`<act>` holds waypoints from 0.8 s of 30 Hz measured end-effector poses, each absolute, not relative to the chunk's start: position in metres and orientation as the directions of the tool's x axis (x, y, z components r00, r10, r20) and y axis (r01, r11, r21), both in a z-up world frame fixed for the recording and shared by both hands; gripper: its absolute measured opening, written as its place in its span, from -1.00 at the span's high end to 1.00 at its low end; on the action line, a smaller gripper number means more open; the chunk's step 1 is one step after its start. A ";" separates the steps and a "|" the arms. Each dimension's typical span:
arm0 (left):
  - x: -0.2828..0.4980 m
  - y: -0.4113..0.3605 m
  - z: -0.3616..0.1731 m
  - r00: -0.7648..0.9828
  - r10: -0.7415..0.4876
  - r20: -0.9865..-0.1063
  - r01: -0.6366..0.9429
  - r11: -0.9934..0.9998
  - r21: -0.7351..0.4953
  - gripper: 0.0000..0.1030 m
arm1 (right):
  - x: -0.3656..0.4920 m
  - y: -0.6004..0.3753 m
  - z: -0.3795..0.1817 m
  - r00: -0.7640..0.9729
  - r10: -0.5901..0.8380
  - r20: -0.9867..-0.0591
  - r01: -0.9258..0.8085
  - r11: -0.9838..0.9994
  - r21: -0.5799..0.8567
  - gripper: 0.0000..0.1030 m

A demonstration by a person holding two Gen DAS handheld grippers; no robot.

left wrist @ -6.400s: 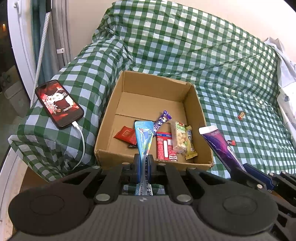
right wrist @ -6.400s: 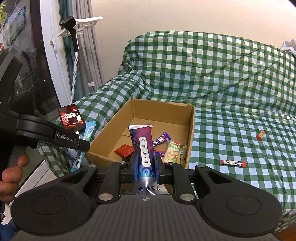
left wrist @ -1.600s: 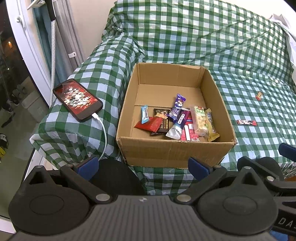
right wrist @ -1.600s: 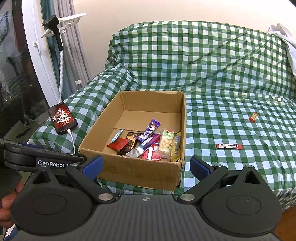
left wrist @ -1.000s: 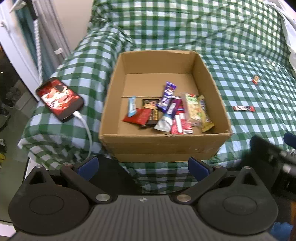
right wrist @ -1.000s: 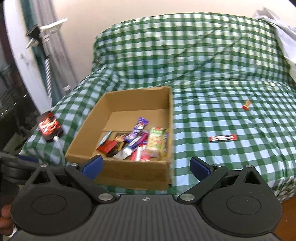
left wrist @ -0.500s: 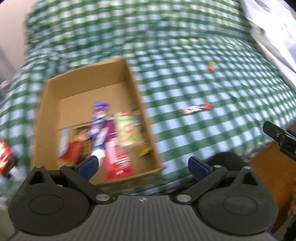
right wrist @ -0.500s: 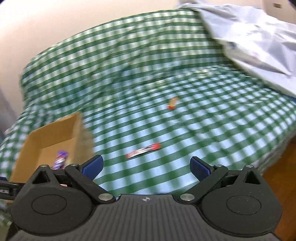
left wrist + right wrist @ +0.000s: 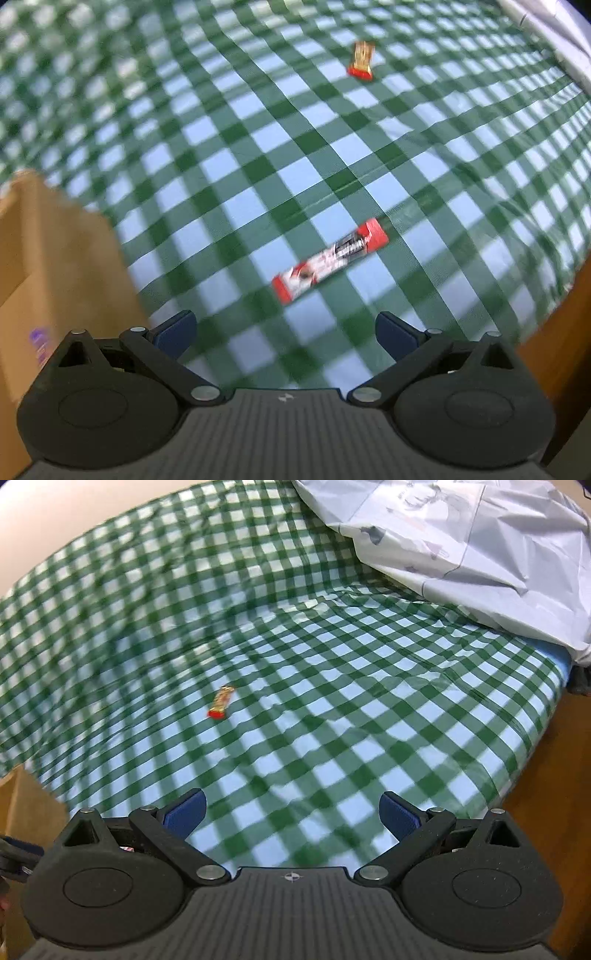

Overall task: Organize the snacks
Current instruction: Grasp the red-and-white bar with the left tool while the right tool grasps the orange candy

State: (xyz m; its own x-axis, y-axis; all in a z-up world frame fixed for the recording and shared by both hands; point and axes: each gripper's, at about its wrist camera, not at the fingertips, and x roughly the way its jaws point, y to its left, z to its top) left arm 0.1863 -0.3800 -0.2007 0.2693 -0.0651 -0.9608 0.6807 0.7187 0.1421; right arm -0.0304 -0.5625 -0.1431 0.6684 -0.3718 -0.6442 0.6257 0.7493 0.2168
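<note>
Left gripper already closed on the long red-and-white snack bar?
No: the left gripper is open and empty, and the long red-and-white snack bar lies on the green checked cloth ahead of it.

Open checked bedcover lies ahead of both grippers, passable toward 12 o'clock. A cardboard box blocks 9 o'clock; a crumpled white sheet crowds 1 o'clock.

Green checked bedcover, pale wall
</note>
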 end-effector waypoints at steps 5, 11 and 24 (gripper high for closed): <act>0.222 -0.405 -0.247 0.200 -0.042 -0.979 0.706 0.699 0.114 -0.45 | 0.033 -0.612 -0.172 0.670 -0.333 -0.663 0.608 0.759 0.233 -0.94; 0.238 -0.398 -0.243 0.146 -0.133 -0.980 0.716 0.698 0.012 0.77 | 0.107 -0.646 -0.202 0.690 -0.309 -0.654 0.579 0.778 0.243 -0.94; 0.250 -0.363 -0.214 0.223 -0.173 -0.959 0.610 0.792 -0.001 0.90 | 0.265 -0.629 -0.243 0.733 -0.248 -0.633 0.440 0.883 0.164 -0.91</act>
State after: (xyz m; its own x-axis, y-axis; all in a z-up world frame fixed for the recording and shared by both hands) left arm 0.2495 -0.3626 -0.2139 0.2228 -0.1727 -0.9595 0.6104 0.7921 -0.0008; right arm 0.2655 -0.6293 -0.2435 0.7333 -0.2476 -0.6332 0.4400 0.8828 0.1644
